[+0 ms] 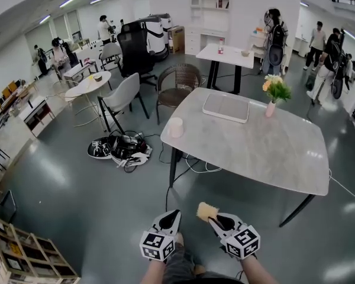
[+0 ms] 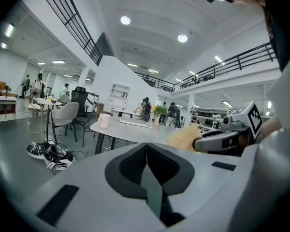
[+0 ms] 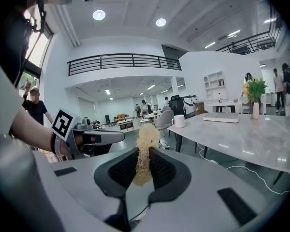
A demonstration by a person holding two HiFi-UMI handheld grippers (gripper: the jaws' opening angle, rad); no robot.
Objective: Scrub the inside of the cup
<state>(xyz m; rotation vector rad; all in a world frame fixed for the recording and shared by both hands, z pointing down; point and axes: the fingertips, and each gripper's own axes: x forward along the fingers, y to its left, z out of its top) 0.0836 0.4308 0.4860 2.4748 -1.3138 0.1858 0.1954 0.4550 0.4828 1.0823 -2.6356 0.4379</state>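
Although the pale grey tabletop (image 1: 266, 158) carries everything else, both tools are held off its near edge, low above the floor, each on a bare forearm reaching forward. The left gripper (image 1: 171, 213) and right gripper (image 1: 215, 218) sit side by side, near each other, pointing toward the tabletop and tipped slightly downward. Their marker cubes show black-and-white square patterns. The left gripper's fingers (image 2: 130, 166) are pressed together with nothing between them. Toward the tabletop's far edge lies a flat grey rectangular tray (image 1: 226, 107), and just to its right stands a pink vase (image 1: 271, 108) of yellow flowers. The white cup (image 1: 176, 127) stands upright near the tabletop's left edge, well apart from both grippers. Smallest is the tan fibrous scrubber (image 1: 206, 210), off the tabletop's near edge. It is clamped between the right gripper's fingers (image 3: 164, 170), with its frayed tuft sticking out beyond their tips.
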